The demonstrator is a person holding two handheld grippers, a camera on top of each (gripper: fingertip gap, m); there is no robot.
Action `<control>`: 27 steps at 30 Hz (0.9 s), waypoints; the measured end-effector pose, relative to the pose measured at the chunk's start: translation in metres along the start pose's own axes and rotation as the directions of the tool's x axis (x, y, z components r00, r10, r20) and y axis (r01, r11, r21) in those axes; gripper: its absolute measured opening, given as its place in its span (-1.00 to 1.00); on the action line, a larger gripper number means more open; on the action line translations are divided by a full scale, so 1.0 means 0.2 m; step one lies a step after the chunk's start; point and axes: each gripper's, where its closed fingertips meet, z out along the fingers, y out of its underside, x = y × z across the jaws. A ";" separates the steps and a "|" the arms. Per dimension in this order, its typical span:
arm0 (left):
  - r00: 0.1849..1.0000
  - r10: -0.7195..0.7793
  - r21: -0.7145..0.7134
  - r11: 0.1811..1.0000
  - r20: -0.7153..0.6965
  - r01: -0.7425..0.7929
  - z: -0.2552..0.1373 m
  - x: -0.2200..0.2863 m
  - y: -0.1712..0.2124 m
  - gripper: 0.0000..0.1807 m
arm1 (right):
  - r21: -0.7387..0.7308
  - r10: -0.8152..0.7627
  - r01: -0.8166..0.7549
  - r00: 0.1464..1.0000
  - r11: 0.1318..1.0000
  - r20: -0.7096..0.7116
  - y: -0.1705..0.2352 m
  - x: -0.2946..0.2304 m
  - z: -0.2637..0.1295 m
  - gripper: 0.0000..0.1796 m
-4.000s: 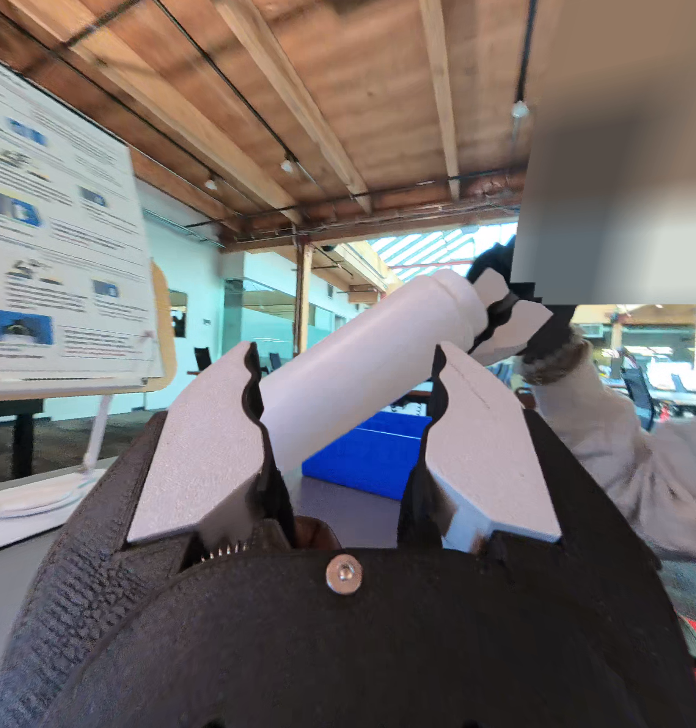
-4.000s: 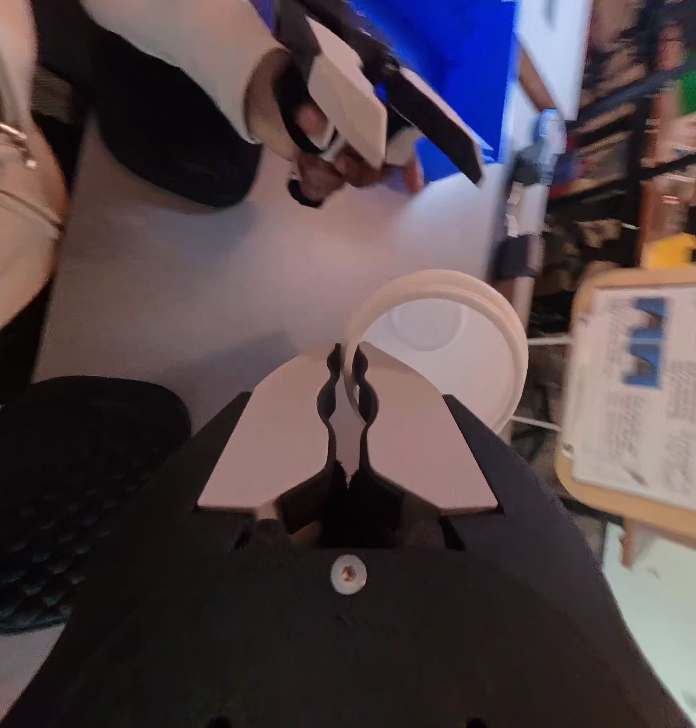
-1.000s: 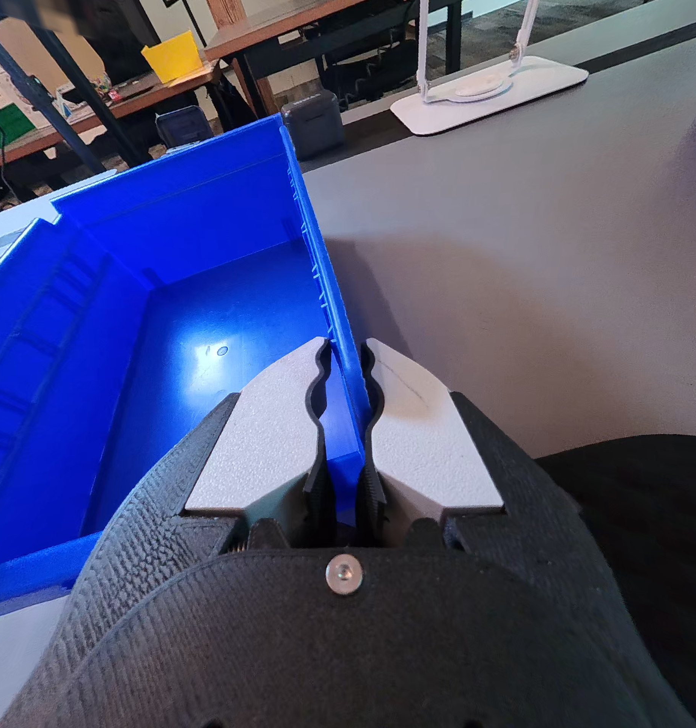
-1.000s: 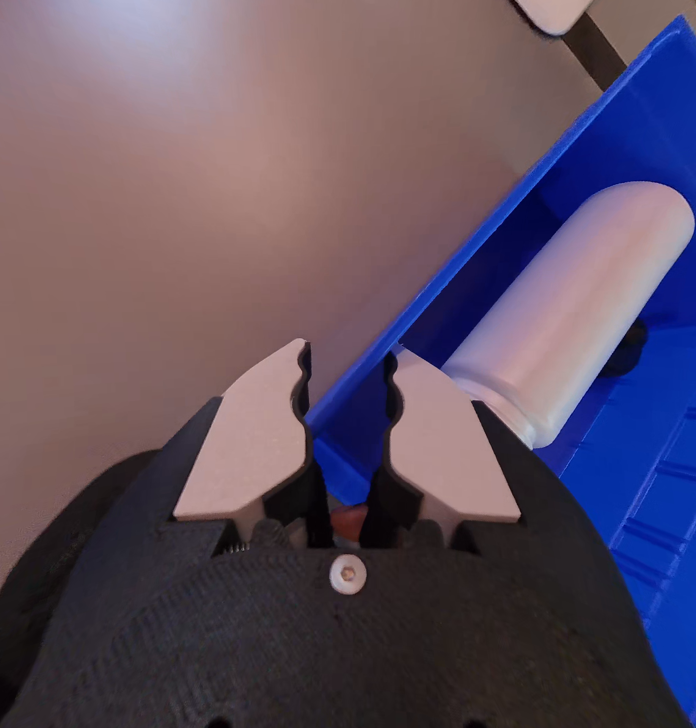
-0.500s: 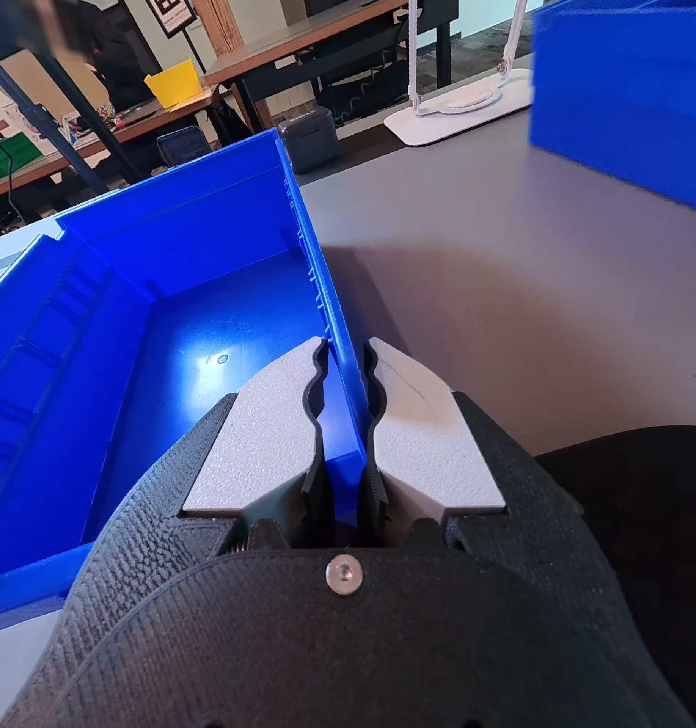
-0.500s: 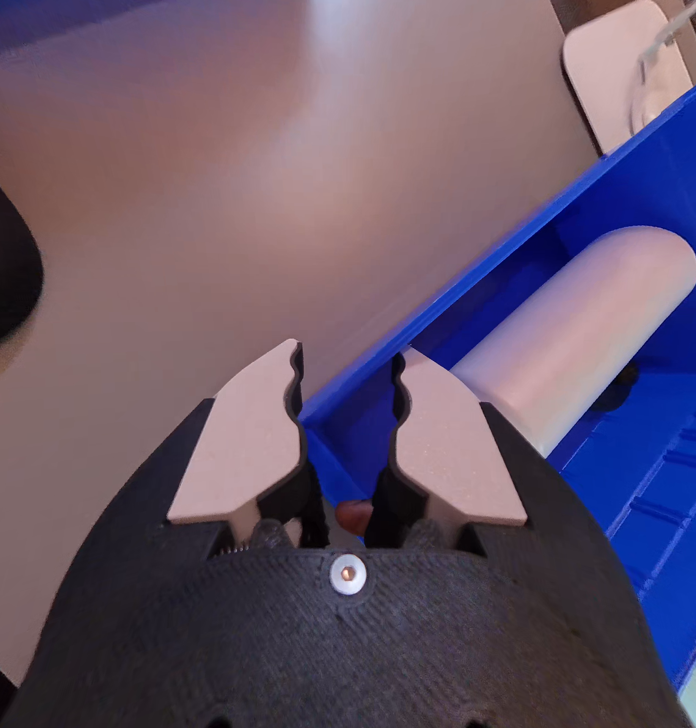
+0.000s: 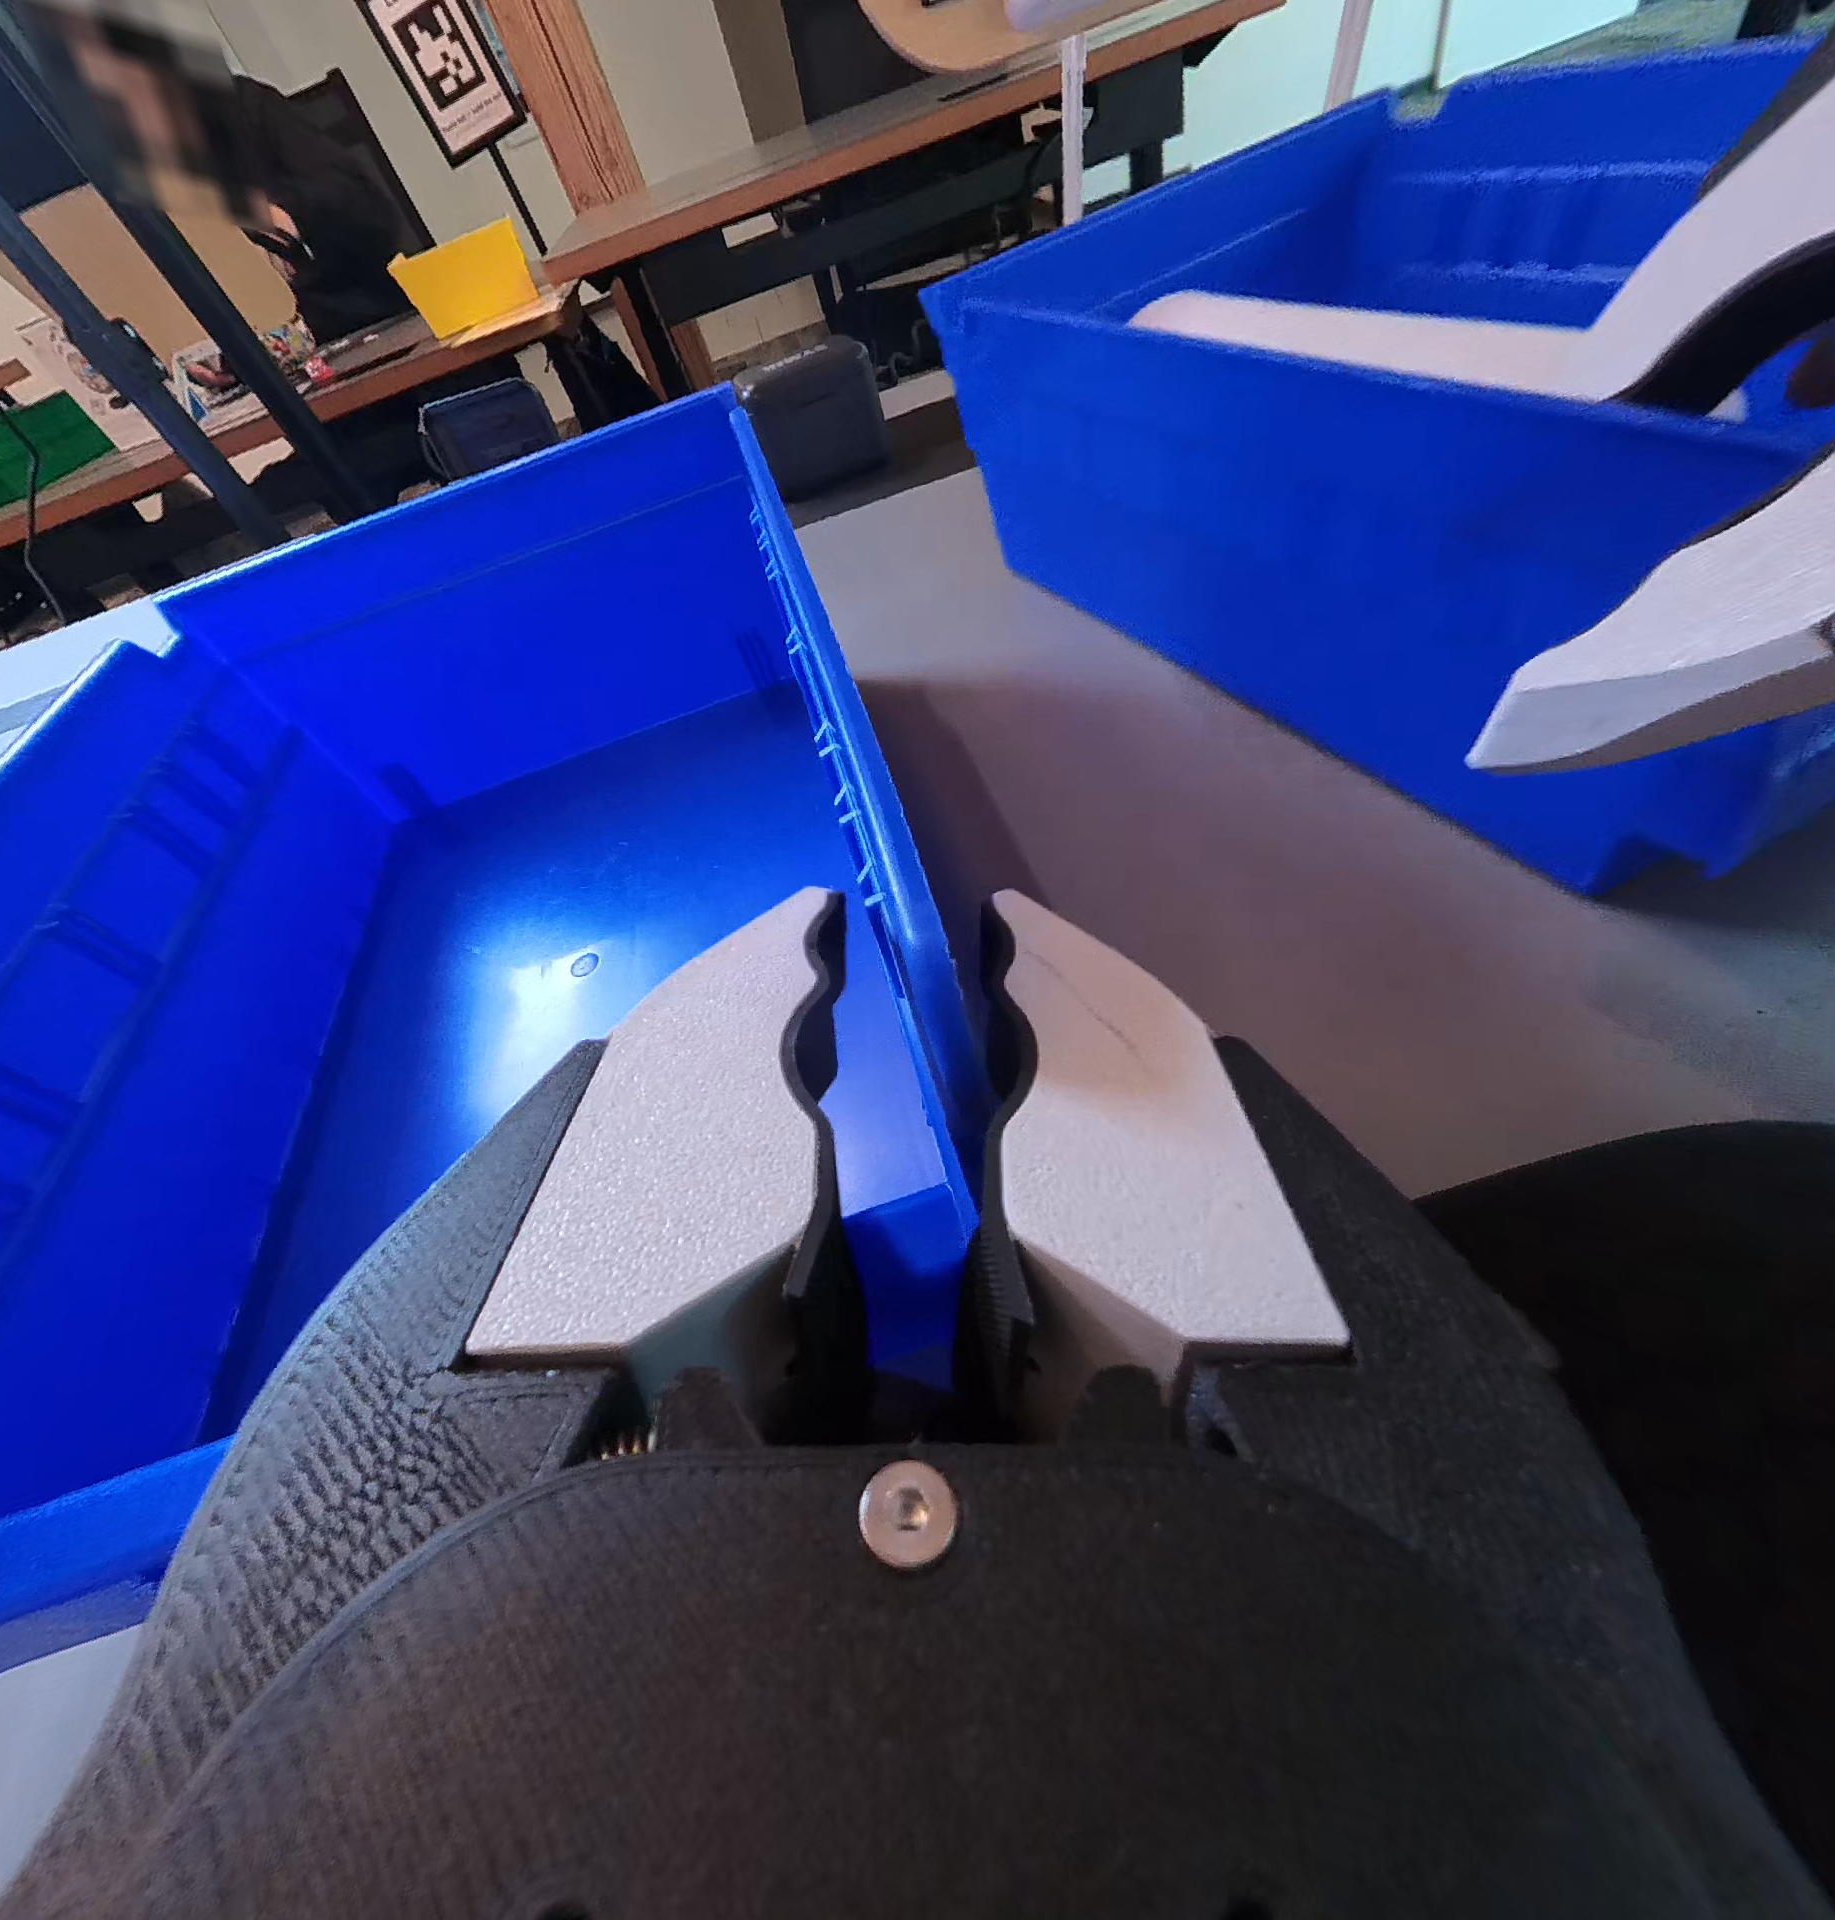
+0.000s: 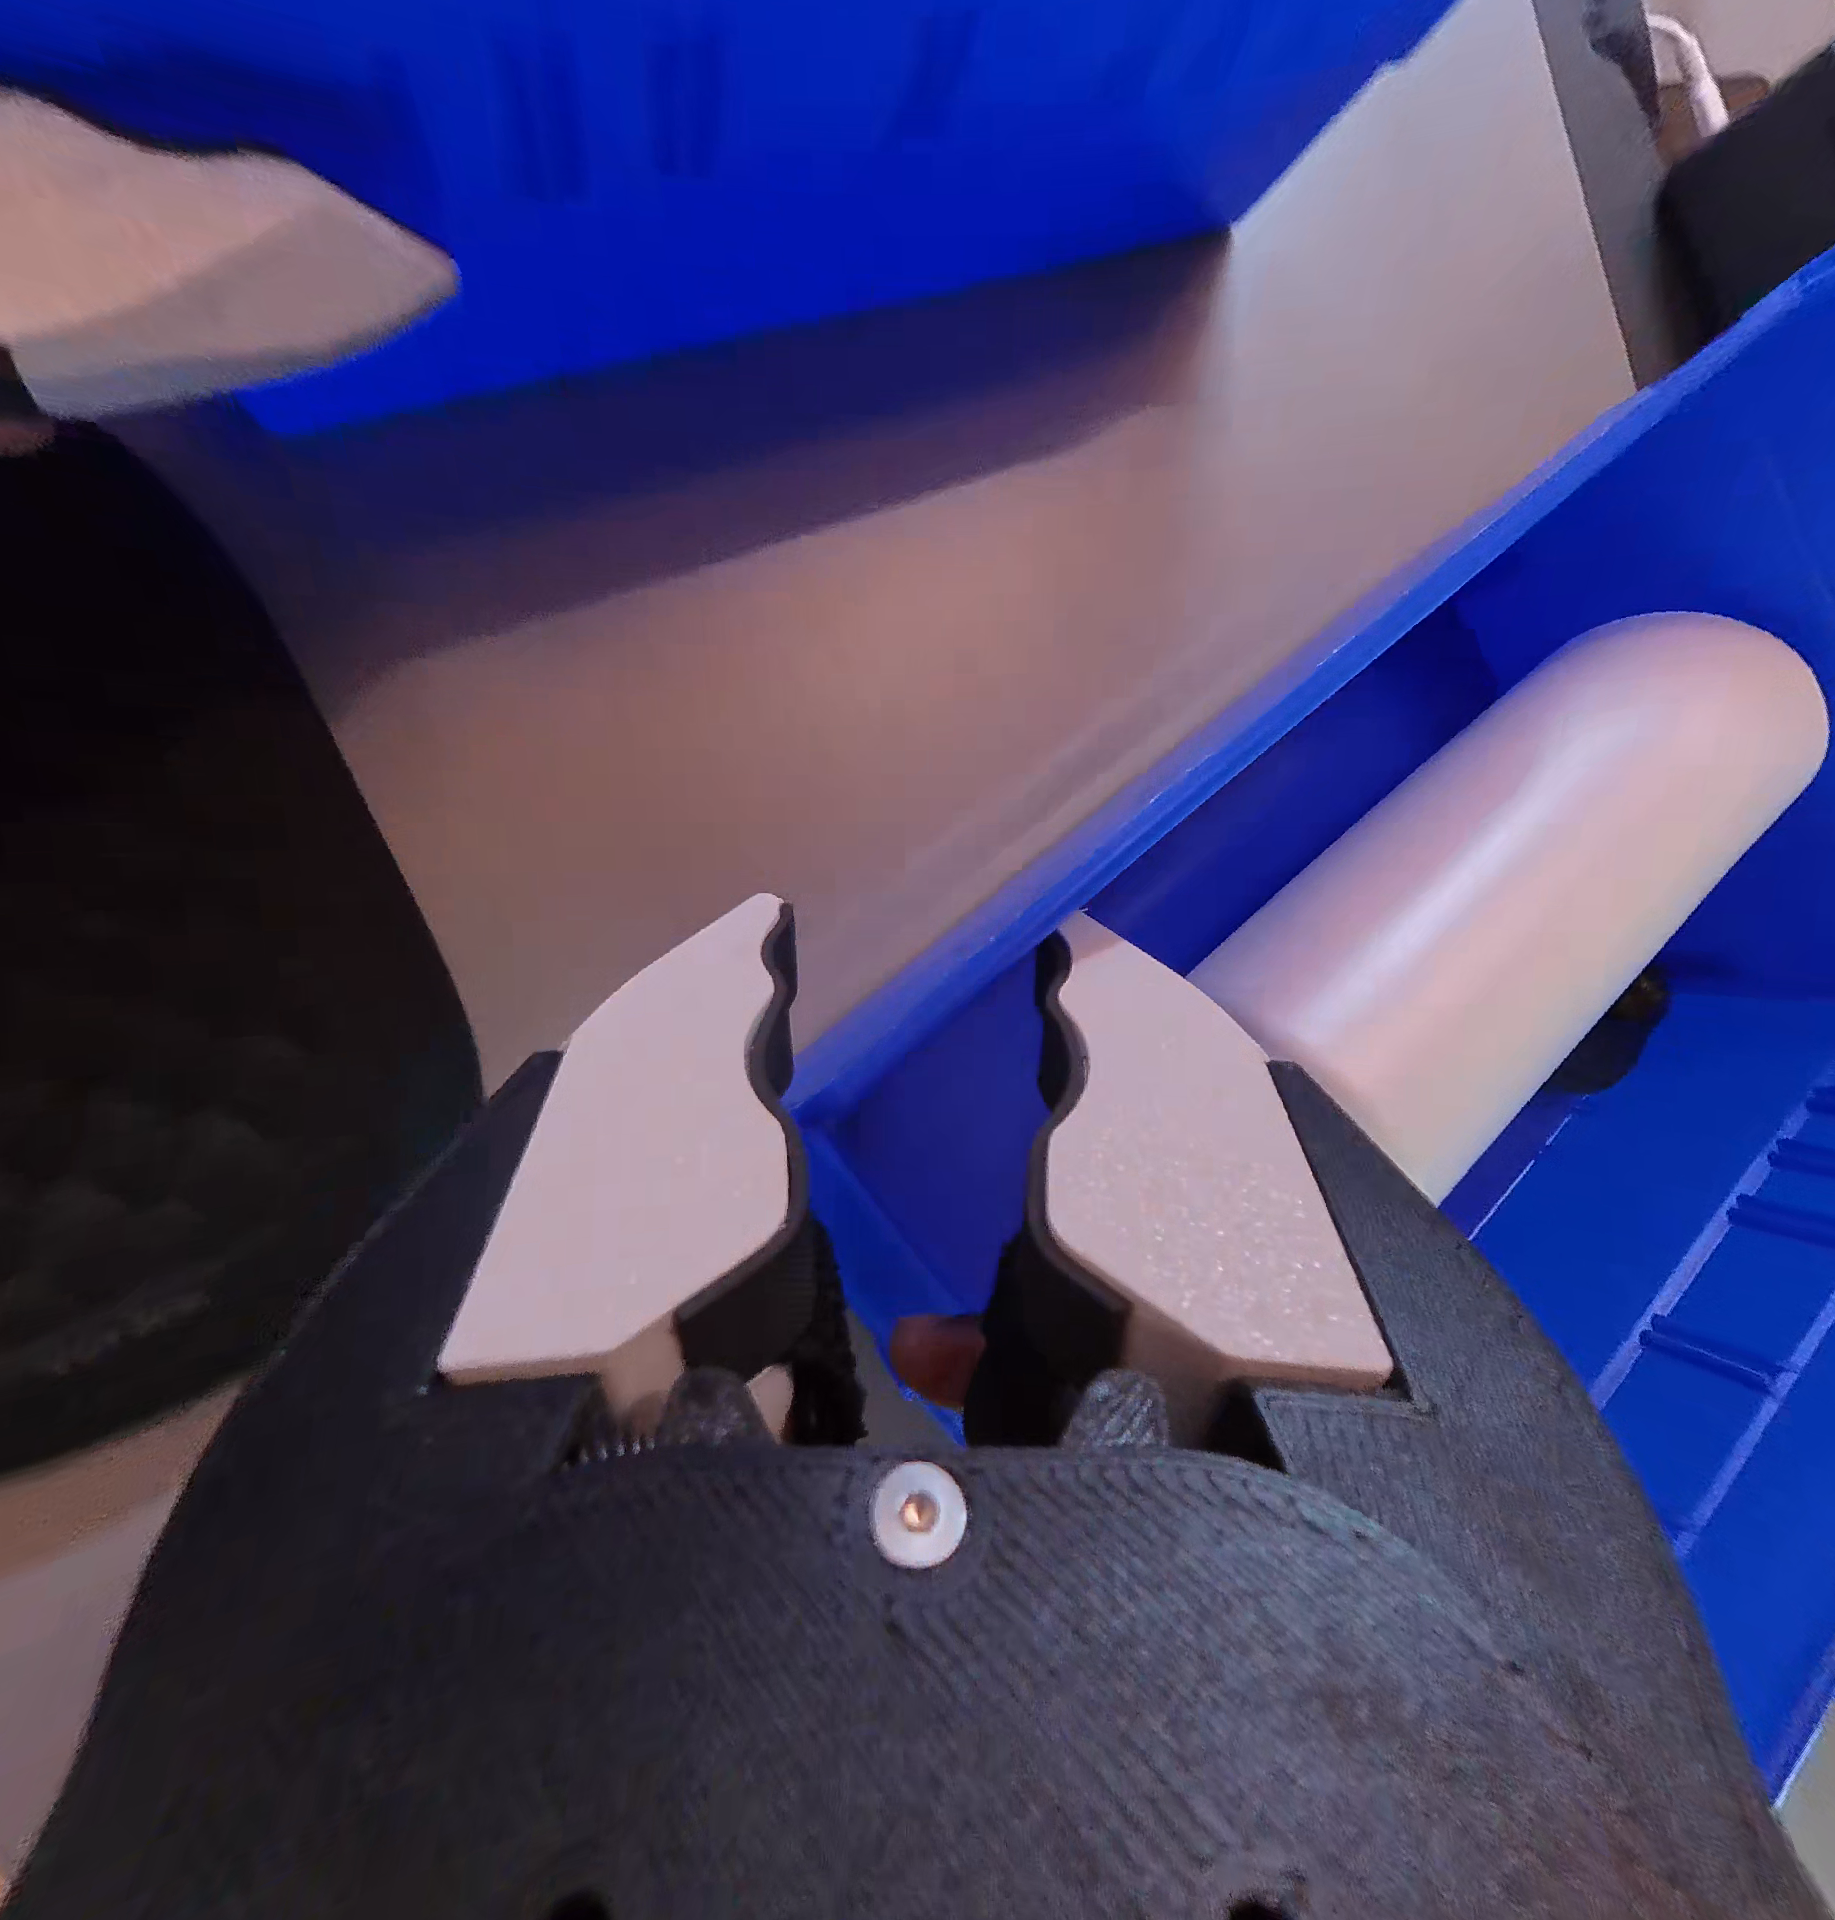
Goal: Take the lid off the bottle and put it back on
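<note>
The bottle (image 8: 1495, 914) lies on its side inside a blue bin (image 8: 1256, 748), its rounded end pointing away from the camera and its near end hidden behind the right claw (image 8: 913, 1039). That claw straddles the near corner of this bin's wall, one finger outside and one inside; the fingers sit a little apart and whether they press the wall cannot be told. The lid cannot be made out. In the left wrist view the same bin (image 7: 1308, 540) stands to the right of a second, empty blue bin (image 7: 477, 644), with a strip of bare grey surface (image 7: 1256, 883) between them. The left claw (image 7: 913, 997) is pinching the right-hand wall of the empty bin near its front corner, one finger on each side
</note>
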 end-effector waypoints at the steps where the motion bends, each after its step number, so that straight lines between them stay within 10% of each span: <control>1: 1.000 -0.001 0.010 1.000 0.000 0.001 0.00 0.00 -0.01 -0.71 | 0.004 -0.007 0.007 1.000 1.000 0.005 -0.03 -0.02 0.01 -0.50; 11: 0.986 -0.124 0.239 0.960 -0.111 0.148 -0.23 -0.16 -0.22 -0.48 | 0.017 -0.090 0.089 0.995 0.996 0.048 -0.23 -0.13 0.11 -0.43; 16: 0.968 -0.245 0.363 0.908 0.058 0.208 -0.41 -0.57 -0.23 -0.40 | 0.117 -0.112 0.097 0.985 0.988 0.130 -0.29 -0.20 0.07 -0.20; 21: 0.919 -0.254 0.260 0.949 0.302 0.177 -0.42 -0.96 -0.01 -0.14 | 0.347 -0.051 -0.037 0.969 0.937 0.242 -0.49 -0.30 -0.15 -0.17; 27: 0.952 -0.262 0.041 0.965 0.158 0.259 -0.20 -1.00 0.24 -0.13 | 0.263 0.014 -0.115 0.934 0.958 0.358 -0.53 -0.47 -0.04 -0.24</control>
